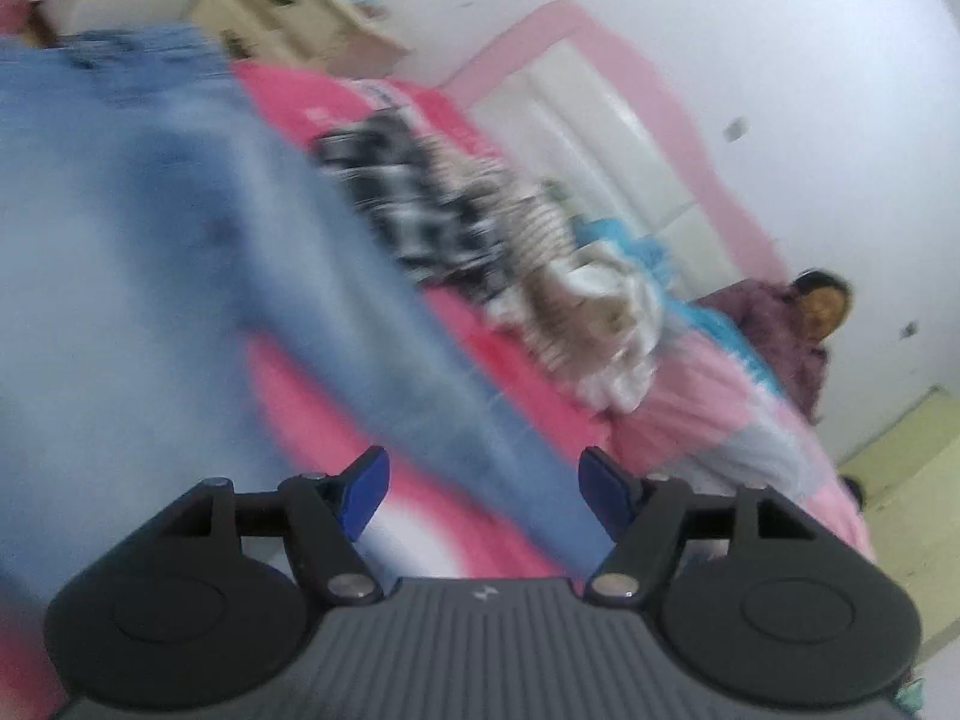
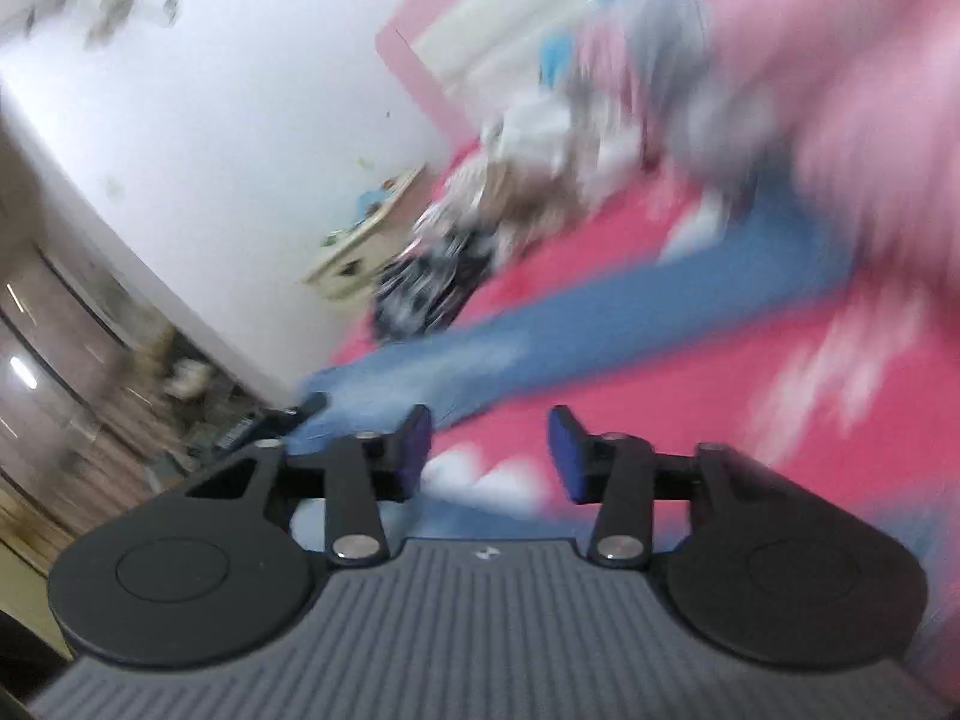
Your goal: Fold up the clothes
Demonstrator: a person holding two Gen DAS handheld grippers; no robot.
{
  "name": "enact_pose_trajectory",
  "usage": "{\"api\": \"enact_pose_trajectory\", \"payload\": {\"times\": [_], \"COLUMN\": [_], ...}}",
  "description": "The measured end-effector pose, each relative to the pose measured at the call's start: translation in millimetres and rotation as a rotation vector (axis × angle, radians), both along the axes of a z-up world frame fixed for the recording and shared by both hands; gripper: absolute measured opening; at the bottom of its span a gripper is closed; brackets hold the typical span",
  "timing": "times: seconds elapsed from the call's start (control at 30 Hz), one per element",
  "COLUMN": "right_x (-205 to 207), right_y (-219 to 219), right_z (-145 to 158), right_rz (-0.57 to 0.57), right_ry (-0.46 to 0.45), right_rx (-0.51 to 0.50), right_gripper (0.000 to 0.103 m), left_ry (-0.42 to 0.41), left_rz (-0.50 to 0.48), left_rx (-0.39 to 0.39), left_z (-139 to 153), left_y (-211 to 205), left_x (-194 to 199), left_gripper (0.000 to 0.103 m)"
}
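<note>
Light blue jeans (image 1: 180, 276) lie spread on a red and pink bed cover (image 1: 336, 420); both views are motion-blurred. My left gripper (image 1: 483, 489) is open and empty just above a jeans leg running down to the right. My right gripper (image 2: 489, 459) is open and empty above the bed cover (image 2: 660, 396), with a jeans leg (image 2: 540, 336) stretching across just ahead of its left finger. A pile of other clothes, black-and-white checked (image 1: 414, 204) and striped and white (image 1: 588, 312), lies further back on the bed; it also shows in the right wrist view (image 2: 456, 252).
A pink and white headboard (image 1: 600, 114) stands against the white wall. A person in a purple top (image 1: 792, 330) sits at the bed's far side. A cream cabinet (image 1: 288, 6) stands by the wall. Pink bedding (image 2: 840, 120) rises at the right. Wooden flooring (image 2: 72, 396) shows left.
</note>
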State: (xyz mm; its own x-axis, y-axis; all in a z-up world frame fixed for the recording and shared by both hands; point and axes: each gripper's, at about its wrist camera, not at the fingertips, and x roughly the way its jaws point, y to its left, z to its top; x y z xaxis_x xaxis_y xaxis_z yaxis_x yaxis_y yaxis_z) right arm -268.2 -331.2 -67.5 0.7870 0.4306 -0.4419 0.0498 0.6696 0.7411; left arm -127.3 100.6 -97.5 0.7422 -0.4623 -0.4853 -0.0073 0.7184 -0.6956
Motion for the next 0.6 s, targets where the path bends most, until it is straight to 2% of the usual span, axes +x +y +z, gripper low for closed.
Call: {"api": "enact_pose_trajectory", "payload": {"times": [0.07,0.2,0.27,0.37,0.43,0.5,0.6], "right_x": [-9.9,-26.2,-31.9,-40.7,-46.1,-50.7,-52.3], "right_y": [22.1,51.9,61.0,57.1,47.5,38.1,27.0], "right_z": [-34.9,-85.8,-106.8,-119.7,-122.4,-123.9,-126.4], "right_rz": [0.02,0.023,0.012,-0.058,-0.129,-0.194,-0.281], "right_ry": [0.112,0.314,0.407,0.459,0.458,0.44,0.421], "right_rx": [0.114,0.27,0.344,0.395,0.414,0.447,0.481], "right_gripper": [0.045,0.046,0.046,0.046,0.046,0.046,0.046], "left_ry": [0.058,0.184,0.192,0.18,0.194,0.234,0.295], "left_rz": [0.043,0.147,0.179,0.209,0.237,0.287,0.356], "left_rx": [0.062,0.159,0.21,0.266,0.294,0.32,0.314], "left_z": [1.9,-7.1,-10.5,-13.3,-16.1,-21.6,-28.0], "left_y": [14.1,37.6,41.2,39.8,38.6,38.8,45.2], "left_x": [-31.0,-76.0,-86.9,-88.5,-80.7,-67.7,-53.4], "left_gripper": [0.071,0.07,0.067,0.064,0.064,0.06,0.055]}}
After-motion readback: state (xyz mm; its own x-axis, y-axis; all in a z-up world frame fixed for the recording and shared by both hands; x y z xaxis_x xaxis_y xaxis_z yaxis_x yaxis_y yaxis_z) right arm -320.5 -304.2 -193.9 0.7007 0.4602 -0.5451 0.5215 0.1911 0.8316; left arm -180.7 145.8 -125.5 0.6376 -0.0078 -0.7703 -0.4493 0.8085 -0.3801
